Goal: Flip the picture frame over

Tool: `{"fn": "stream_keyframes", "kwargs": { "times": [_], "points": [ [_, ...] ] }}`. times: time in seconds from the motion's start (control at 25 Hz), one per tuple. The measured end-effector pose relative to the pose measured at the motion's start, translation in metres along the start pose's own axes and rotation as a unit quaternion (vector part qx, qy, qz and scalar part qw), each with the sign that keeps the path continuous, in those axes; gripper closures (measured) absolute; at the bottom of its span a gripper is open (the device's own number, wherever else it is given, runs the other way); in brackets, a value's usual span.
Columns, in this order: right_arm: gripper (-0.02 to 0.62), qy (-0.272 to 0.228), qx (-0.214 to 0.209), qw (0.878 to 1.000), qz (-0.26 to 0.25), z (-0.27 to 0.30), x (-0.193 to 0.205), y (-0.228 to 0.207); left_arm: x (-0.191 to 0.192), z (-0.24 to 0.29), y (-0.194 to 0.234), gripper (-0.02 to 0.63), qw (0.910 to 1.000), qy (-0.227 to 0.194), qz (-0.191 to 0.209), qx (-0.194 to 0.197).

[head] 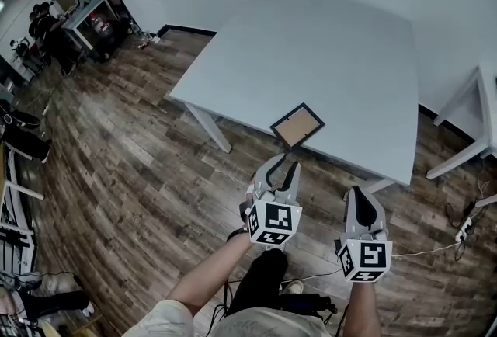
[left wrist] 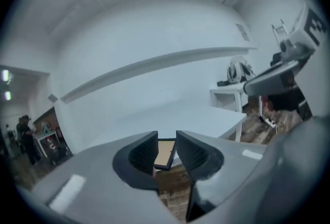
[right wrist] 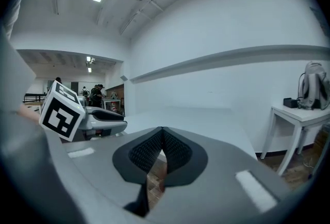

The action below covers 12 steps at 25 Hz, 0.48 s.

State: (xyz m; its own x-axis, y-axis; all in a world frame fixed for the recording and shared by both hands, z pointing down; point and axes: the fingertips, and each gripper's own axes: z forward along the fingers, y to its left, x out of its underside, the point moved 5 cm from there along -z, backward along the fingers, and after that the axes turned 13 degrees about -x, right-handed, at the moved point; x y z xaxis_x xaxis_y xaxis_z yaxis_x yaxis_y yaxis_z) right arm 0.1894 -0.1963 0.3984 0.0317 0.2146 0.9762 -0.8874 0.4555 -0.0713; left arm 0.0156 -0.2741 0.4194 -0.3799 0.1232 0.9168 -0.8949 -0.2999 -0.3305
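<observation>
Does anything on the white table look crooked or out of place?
The picture frame lies askew, turned diagonal to the table, its near corner at or just past the front edge. Nothing looks spilled or damaged.

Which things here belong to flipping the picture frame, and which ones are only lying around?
For the job:
- picture frame, near the edge of the white table
- left gripper, jaws apart
- right gripper, jaws together

Just lying about:
- side table
- backpack
- power strip on the floor
- cluttered desk
</observation>
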Motion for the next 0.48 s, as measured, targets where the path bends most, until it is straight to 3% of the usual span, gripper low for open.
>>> {"fn": "stream_keyframes", "kwargs": {
  "times": [0.16,0.48],
  "points": [
    [0.572,-0.028,0.002,1.0,-0.009,-0.019,-0.019,0.006,-0.026,-0.038,0.009,0.53,0.9949,-0.032,-0.09,-0.031],
    [0.572,-0.063,-0.006,0.998,-0.025,-0.061,-0.045,0.032,-0.061,-0.118,0.015,0.606,0.9841,-0.09,-0.135,-0.072]
  ]
}}
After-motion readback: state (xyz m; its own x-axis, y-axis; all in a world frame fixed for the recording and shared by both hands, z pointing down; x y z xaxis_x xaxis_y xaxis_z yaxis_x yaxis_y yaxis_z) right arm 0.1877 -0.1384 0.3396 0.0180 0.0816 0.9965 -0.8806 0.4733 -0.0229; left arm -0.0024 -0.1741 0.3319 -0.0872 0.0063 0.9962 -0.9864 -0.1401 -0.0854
